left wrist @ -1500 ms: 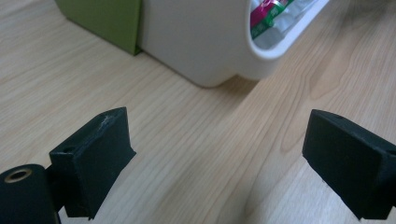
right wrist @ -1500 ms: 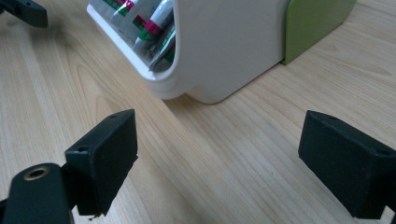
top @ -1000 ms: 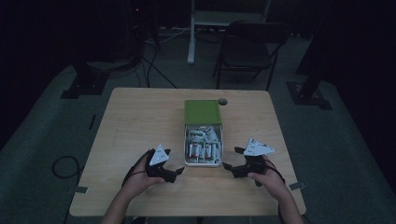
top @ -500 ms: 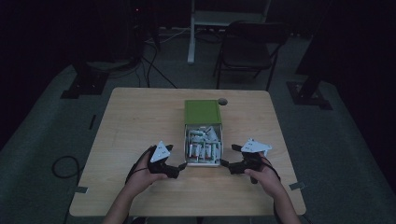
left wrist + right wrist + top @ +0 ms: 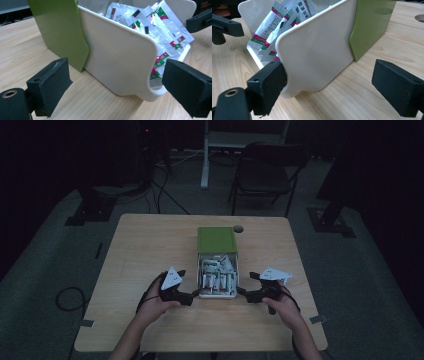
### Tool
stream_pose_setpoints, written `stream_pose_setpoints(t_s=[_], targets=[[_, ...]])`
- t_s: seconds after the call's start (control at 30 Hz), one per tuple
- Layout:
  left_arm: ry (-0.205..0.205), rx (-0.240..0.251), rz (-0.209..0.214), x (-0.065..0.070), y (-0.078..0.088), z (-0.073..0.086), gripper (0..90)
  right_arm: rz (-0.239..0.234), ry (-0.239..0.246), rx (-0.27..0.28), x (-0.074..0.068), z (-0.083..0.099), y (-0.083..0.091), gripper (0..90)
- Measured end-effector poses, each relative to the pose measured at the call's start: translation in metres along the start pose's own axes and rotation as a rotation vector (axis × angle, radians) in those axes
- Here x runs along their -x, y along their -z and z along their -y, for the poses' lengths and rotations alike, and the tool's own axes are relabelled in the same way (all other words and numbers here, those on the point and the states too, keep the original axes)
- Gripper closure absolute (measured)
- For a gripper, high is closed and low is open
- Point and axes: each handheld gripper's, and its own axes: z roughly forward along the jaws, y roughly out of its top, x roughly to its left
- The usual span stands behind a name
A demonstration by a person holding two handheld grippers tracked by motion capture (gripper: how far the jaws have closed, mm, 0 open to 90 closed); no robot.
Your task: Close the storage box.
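A green box [image 5: 217, 240] stands mid-table with its white drawer [image 5: 218, 294] pulled out toward me. Several red-and-green foil sachets [image 5: 216, 275] lie in the drawer. My left gripper [image 5: 192, 296] sits at the drawer's front left corner, jaws open. In the left gripper view [image 5: 116, 75] the drawer's white side wall [image 5: 120, 57] and the green box [image 5: 62, 30] face the open jaws. My right gripper [image 5: 242, 292] sits at the front right corner, also open. In the right gripper view [image 5: 329, 75] its left jaw rests by the drawer's [image 5: 317, 55] rounded front corner.
The wooden table [image 5: 150, 245] has a round cable hole [image 5: 238, 228] just behind the box. A dark folding chair [image 5: 265, 170] and stand legs are beyond the far edge. Cables trail on the floor at the left.
Both hands have edged slightly forward toward the drawer's front corners. The jaws stand as wide as before.
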Motion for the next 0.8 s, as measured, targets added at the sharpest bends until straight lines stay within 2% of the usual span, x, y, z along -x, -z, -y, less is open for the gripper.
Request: stream_pose_setpoints(t_s=[0.33,0.43,0.63,0.8], targets=[[0.001,-0.024,-0.01,0.0,-0.007,0.002,8.3,-0.011,-0.021,-0.011,0.003,0.0,-0.002,11.5],[0.009,-0.015,-0.029,-0.003,-0.006,-0.001,8.3,-0.011,-0.009,-0.021,0.005,-0.003,-0.003,11.5],[-0.015,-0.033,-0.03,-0.005,-0.006,-0.007,8.2,-0.007,0.005,-0.03,0.006,-0.006,-0.003,11.5],[-0.007,-0.026,-0.024,-0.006,-0.007,-0.008,8.2,0.001,0.001,-0.023,0.005,-0.004,-0.003,11.5]])
